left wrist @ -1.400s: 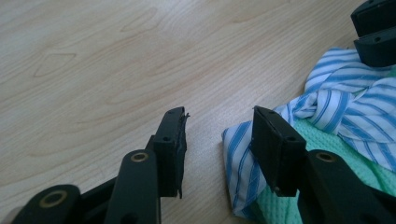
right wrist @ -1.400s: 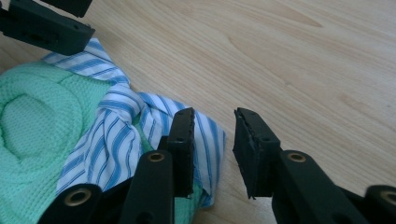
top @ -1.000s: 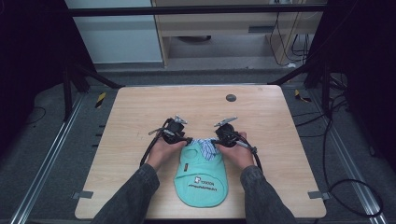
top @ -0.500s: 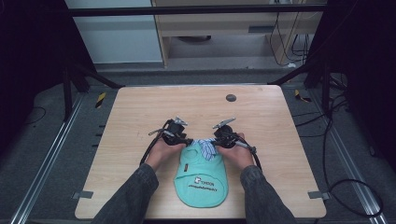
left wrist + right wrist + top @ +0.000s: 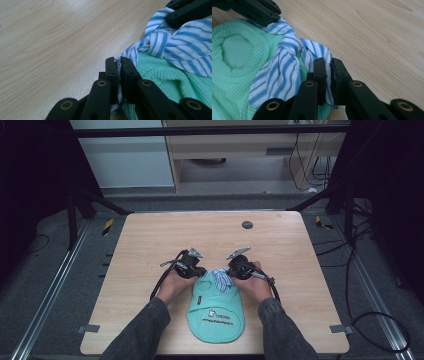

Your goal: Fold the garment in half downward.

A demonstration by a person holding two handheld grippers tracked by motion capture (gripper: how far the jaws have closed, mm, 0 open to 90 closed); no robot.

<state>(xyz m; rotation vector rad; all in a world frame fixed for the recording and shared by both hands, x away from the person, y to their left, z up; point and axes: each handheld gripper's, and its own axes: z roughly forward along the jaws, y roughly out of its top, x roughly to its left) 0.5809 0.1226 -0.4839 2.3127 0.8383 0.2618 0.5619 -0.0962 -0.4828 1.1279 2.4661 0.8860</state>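
We see green garment (image 5: 216, 307) flat near surface's (image 5: 150, 240) near edge, mid-width | left hand-held gripper (image 5: 117, 66) pinches striped collar (image 5: 175, 47) left end, jaws closed | right hand-held gripper (image 5: 327, 65) likewise clamps right end | cloth looks light, limp; we judge collar corners best hold

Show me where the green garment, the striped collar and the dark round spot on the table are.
green garment (image 5: 216, 312): high view, on its knit body near the printed label.
striped collar (image 5: 287, 50): right gripper view, on the knot-like fold of the blue-and-white cloth.
dark round spot (image 5: 247, 225): high view, on its centre, at the table's far side.
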